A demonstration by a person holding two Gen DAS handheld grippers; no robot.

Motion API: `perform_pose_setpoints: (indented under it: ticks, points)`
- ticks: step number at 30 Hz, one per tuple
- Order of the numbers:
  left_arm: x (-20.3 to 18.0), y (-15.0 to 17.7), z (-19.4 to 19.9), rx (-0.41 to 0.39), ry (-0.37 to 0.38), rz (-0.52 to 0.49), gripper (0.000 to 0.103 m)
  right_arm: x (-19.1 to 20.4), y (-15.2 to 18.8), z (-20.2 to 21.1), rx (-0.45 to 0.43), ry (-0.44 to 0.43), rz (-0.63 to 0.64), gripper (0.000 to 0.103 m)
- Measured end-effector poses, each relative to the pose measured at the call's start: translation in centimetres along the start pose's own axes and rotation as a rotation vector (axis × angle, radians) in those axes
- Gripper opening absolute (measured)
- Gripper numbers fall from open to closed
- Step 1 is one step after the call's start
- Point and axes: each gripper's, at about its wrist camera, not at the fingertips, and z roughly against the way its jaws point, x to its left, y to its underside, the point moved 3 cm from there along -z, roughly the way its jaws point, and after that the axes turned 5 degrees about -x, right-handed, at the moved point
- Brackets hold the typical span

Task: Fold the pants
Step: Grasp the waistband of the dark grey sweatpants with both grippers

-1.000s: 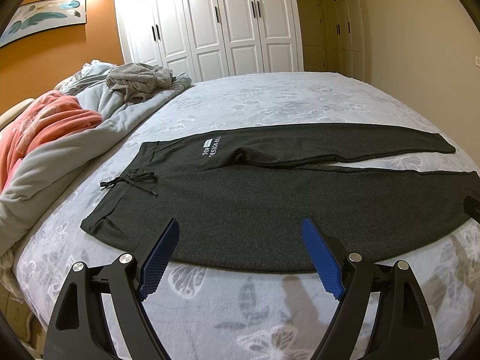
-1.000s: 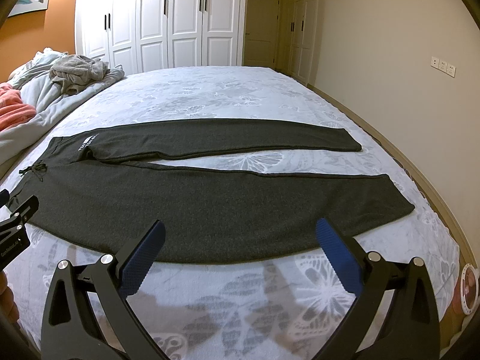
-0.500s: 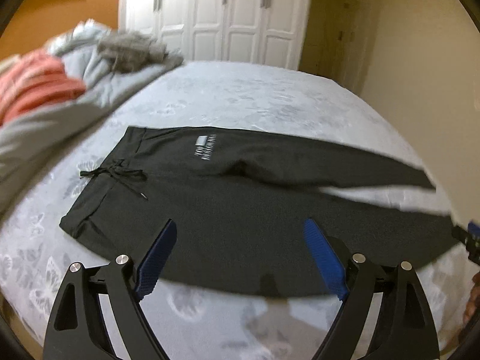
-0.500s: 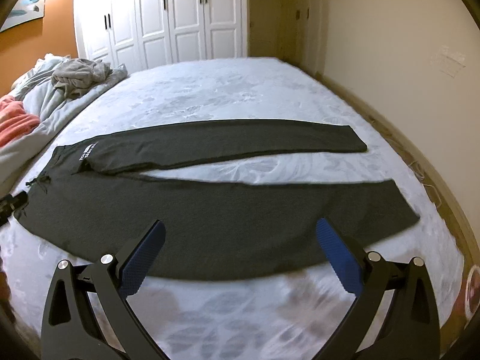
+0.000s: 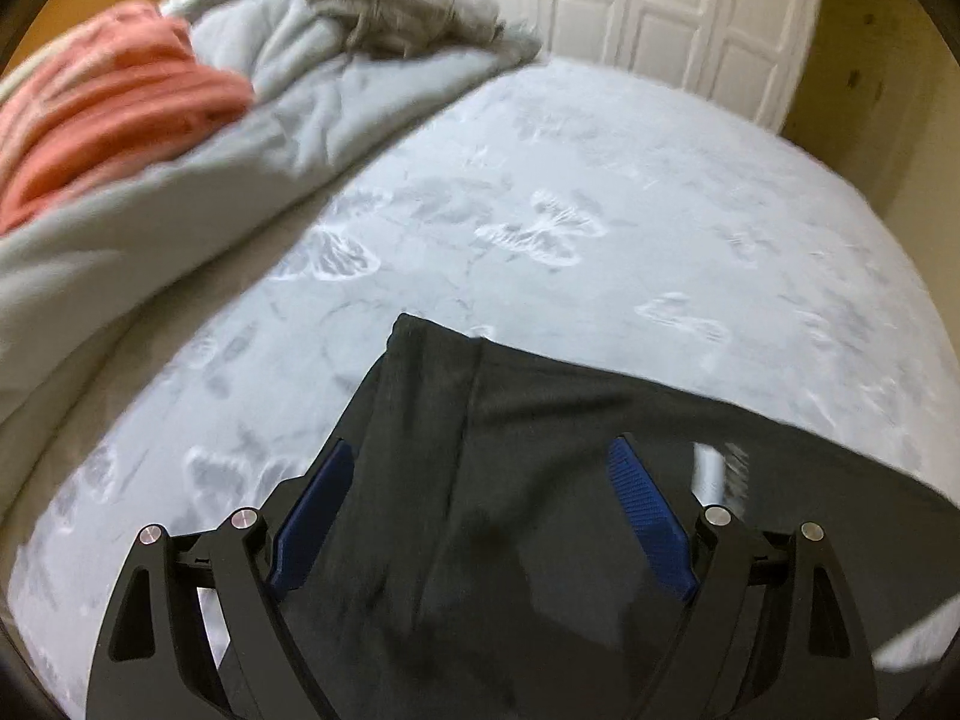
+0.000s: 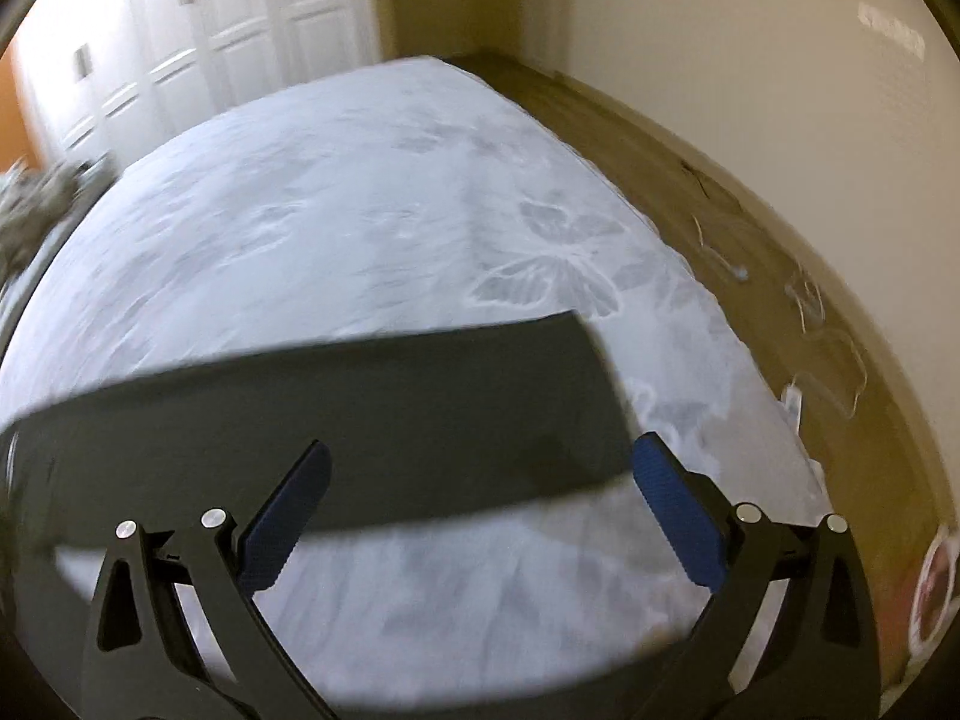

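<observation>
Warm, fairly dim indoor light is filling both views. Motion blur is smearing the bed (image 5: 600,192), the pants (image 6: 420,396) and the wardrobe doors (image 6: 198,42), while the black tool frames are staying sharp. Fisheye distortion is bending the edges into dark corners, and soft shadows are lying beneath each tool.

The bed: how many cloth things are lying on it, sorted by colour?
Dark grey: 1, the pants
Light grey: 2, the duvet and the crumpled garment on top of it
Coral pink: 1, the blanket
Total: 4
</observation>
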Motion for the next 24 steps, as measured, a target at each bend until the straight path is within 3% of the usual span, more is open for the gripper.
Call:
perform_pose_setpoints:
  ticks: [5, 7, 9, 11, 12, 13, 14, 15, 18, 24]
  points:
    - [1.6, -0.9, -7.1, 0.086, -0.048, 0.117, 0.084, -2.1, -2.1, -6.2, 0.004, 0.041, -0.111, 0.098]
    - [1.9, -0.8, -8.5, 0.086, -0.042, 0.160, 0.084, -2.4, -2.3, -8.2, 0.019, 0.031, -0.166, 0.098]
    - [1.5, -0.8, -8.8, 0.045, -0.060, 0.130, 0.082, -2.1, -2.2, -10.1, 0.046, -0.008, -0.200, 0.098]
    - [1.1, -0.9, -8.7, 0.018, -0.065, 0.081, 0.053, -1.2, -1.9, -11.0, 0.047, -0.006, -0.163, 0.097]
    - [1.0, -1.1, -8.6, 0.007, -0.069, 0.063, 0.037, -0.7, -1.8, -11.1, 0.032, 0.002, -0.128, 0.074]
    - [1.1, -1.3, -8.4, 0.011, -0.038, 0.074, 0.028, -0.1, -1.7, -11.1, 0.022, 0.020, -0.085, 0.047]
    - [1.4, -1.5, -8.0, 0.012, -0.010, 0.096, 0.027, 0.0, -1.8, -10.8, 0.010, 0.025, -0.082, 0.031]
    - [1.6, -1.7, -7.3, 0.000, 0.004, 0.109, 0.026, -0.1, -2.0, -10.2, 0.009, -0.028, -0.117, 0.006]
    - [1.6, -2.4, -3.5, -0.068, 0.042, 0.112, 0.025, 0.0, -2.5, -7.1, -0.045, -0.051, -0.090, 0.005]
    - [4.4, -1.7, 9.4, -0.171, 0.171, 0.118, 0.025, -1.1, -2.3, 3.4, -0.188, -0.124, -0.003, 0.005]
